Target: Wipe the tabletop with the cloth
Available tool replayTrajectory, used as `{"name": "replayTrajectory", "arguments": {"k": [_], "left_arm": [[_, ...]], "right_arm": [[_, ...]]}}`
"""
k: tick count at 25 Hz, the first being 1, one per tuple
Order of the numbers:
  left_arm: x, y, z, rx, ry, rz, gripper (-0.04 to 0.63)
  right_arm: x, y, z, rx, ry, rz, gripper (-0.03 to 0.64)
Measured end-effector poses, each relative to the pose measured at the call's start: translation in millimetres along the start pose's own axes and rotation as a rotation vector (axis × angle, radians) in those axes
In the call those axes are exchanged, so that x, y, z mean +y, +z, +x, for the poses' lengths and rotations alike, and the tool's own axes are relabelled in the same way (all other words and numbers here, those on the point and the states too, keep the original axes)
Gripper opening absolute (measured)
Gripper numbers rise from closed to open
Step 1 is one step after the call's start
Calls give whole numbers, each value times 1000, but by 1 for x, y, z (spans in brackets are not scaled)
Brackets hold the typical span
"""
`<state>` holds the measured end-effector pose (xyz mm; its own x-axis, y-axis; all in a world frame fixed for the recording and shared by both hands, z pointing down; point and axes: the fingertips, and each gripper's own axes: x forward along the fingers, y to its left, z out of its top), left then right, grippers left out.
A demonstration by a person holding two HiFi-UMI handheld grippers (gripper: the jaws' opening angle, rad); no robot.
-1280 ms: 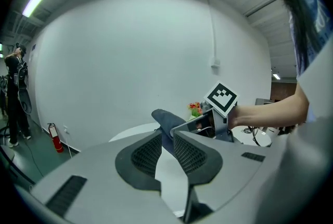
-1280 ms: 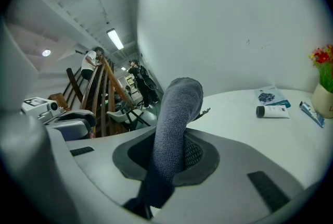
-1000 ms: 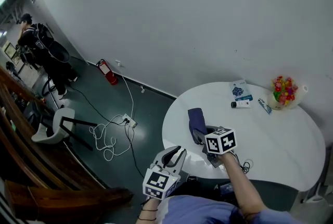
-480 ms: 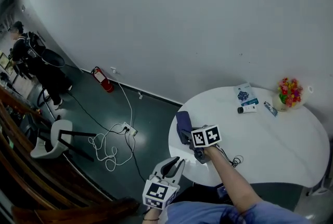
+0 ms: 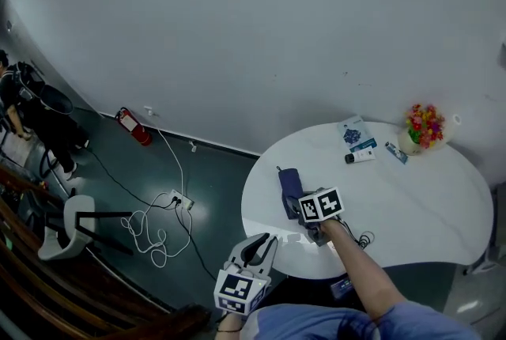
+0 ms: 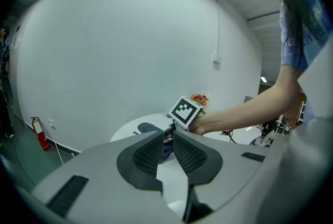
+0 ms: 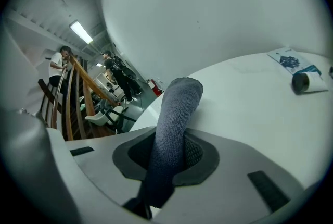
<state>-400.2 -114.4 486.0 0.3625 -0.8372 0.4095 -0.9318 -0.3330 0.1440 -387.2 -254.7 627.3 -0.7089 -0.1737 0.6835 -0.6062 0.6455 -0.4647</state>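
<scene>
In the head view, the cloth (image 5: 289, 184) is gripped by the right claw (image 5: 299, 204) at the near left part of the round white worktop (image 5: 419, 196). For a good wipe, the cloth should be pressed down flat and slid in long, slow strokes toward the bare right side. The flowers (image 5: 422, 125) and the small tube (image 5: 360, 157) at the far edge should not be bumped. The left claw (image 5: 261, 245) is held off the worktop, near its left edge.

In the left gripper view, the jaws of the left claw (image 6: 167, 139) are seen almost together, and nothing is held between them. The cloth (image 6: 148, 127) is seen as a dark patch on the worktop (image 6: 127, 132).

In the right gripper view, the right claw (image 7: 171, 151) is closed on the cloth (image 7: 179, 98). The cloth is dark blue-grey, thick and bumpy, and folded into a long band. Its far end bends down toward the worktop (image 7: 250, 108). It is likely soft and floppy.
</scene>
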Motion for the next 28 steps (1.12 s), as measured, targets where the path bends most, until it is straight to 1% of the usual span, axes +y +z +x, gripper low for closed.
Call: {"name": "replayTrajectory", "arguments": {"k": [5,9,14,18,24,28], "left_arm": [[-16,10,20,7,-48,20,64],[-45,23,41,10,-104,60,64],[-92,41,74,7,-169,97,64],[-128,50,106,13,-195,96,64],[-193,68,160,16,-264,102,64],[-245,78,195,22,-321,116,64]], "right_arm": [[-43,-13,-35,-16,-78,42,71],[-81,-23,-70,-29,-130,62,71],[-136,-36,-119,-35,-188,89,71],[-184,-48,-160,-46,-223,126,71],[-260,-72,-231,-62,-283,177,71],[-315,-91,-283,-82,-334,225,71]]}}
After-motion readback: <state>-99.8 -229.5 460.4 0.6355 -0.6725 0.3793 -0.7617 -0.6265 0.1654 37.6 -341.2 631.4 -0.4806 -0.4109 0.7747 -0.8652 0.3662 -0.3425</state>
